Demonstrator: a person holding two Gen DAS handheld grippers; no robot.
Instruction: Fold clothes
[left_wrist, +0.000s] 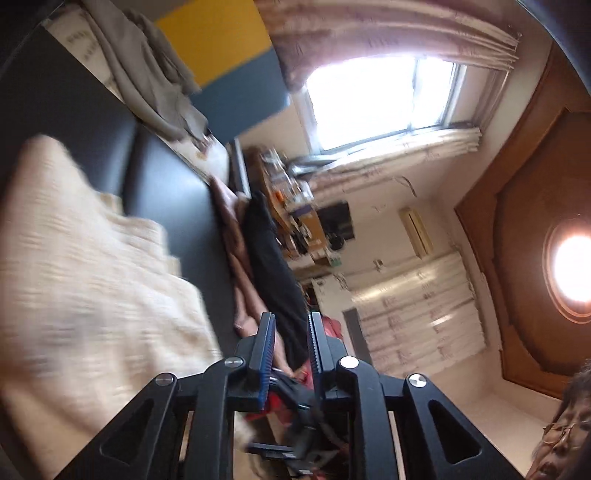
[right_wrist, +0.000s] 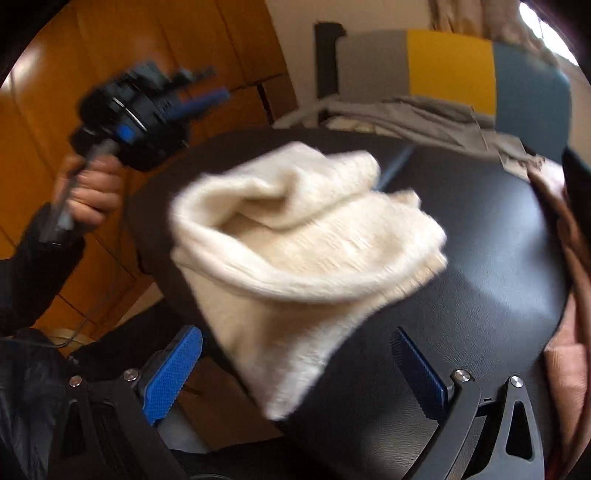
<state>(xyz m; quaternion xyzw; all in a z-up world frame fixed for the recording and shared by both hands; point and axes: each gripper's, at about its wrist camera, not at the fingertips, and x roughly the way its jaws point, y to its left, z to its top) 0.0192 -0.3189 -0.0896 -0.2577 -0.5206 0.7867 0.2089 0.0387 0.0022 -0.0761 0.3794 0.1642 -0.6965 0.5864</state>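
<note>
Item one, the cream knit garment (right_wrist: 295, 251): I see it bunched in a loose heap on the black table (right_wrist: 480, 258), with one end hanging over the near edge between my right claw's fingers. From the left wrist view the same garment (left_wrist: 85, 266) fills the lower left, blurred, lying on the dark surface.

Item two, my right gripper (right_wrist: 299, 369): fingers spread wide, blue pads (right_wrist: 173, 373) facing in, nothing between them that they press on. The garment's hanging end sits in the gap but I cannot see contact with either pad.

Item three, my left gripper (left_wrist: 291, 332): raised off the table and tilted toward the room, jaws parted by a narrow gap, holding nothing. In the right wrist view it (right_wrist: 207, 92) is up at the left, held by a hand (right_wrist: 92, 192) in a dark sleeve, well apart from the garment.

Item four, other cloth: a grey garment (right_wrist: 424, 114) at the far edge of the table, a pinkish one (right_wrist: 565, 362) along its right side, a black one (left_wrist: 269, 258) lying beside the pinkish one.

Item five, backdrop: a yellow and blue panel (right_wrist: 480, 70), a bright window (left_wrist: 380, 99), a ceiling lamp (left_wrist: 572, 269).
</note>
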